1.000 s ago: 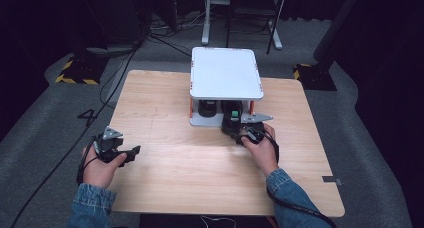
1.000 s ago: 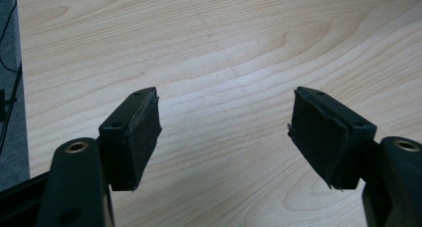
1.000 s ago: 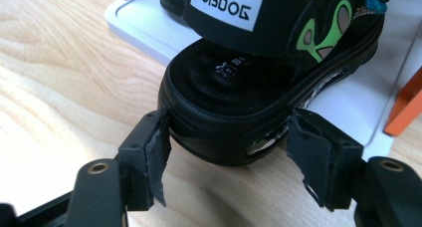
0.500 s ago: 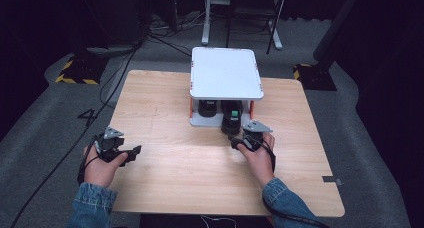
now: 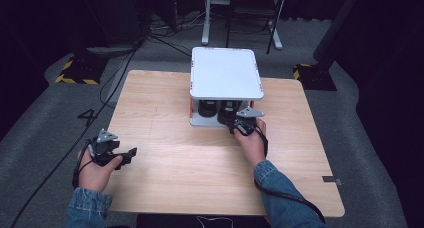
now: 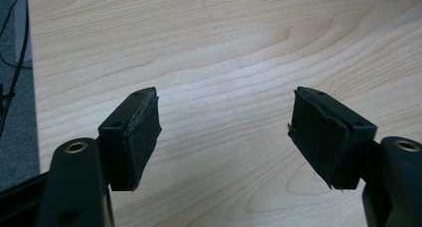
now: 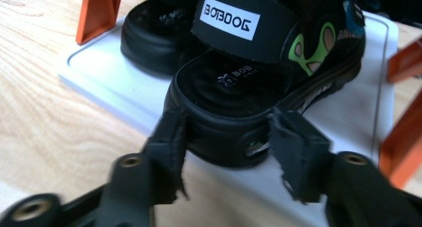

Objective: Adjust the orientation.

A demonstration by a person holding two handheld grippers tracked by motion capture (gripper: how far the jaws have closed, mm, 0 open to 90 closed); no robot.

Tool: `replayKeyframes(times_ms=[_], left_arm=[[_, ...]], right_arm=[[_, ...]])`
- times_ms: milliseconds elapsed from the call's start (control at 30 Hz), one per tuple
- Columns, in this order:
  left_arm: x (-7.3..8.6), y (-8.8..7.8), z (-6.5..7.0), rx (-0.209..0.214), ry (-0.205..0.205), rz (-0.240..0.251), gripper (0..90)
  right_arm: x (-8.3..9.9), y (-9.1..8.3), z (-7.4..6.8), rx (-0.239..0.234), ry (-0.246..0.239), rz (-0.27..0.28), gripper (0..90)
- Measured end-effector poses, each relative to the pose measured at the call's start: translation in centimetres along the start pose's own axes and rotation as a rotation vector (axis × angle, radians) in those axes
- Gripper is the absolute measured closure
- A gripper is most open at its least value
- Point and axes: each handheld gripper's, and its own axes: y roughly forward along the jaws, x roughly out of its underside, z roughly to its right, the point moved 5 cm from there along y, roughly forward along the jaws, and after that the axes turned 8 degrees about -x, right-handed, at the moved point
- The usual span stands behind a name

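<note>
Between right tongs (image 7: 226,152), sandal (image 7: 259,82) heel

Rack's white top shelf (image 5: 226,73) hides most of both black sandals (image 7: 259,82) in the high view; right gripper (image 7: 226,150) blurred, so pad contact on the heel unclear.

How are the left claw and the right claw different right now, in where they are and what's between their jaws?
The left claw sits over bare table, far from the rack; the right claw is at the rack's lower shelf. The left claw's jaws stand wide with only wood between them; the right claw's jaws have just been closing, narrower, around the heel of a black sandal. Whether its pads already press on it is unclear. Both have black padded jaws and are hand-held.
</note>
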Motion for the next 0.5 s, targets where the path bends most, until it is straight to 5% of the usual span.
replayKeyframes(times_ms=[67, 500], left_arm=[[0.3, -0.3, -0.2, -0.004, -0.006, 0.003, 28.4], [1.1, -0.8, -0.5, -0.018, -0.011, -0.007, 28.4]], right_arm=[[-0.6, 0.3, 0.3, -0.016, -0.01, 0.007, 76.2], [-1.6, 1.8, 1.9, 0.008, 0.035, -0.009, 58.1]])
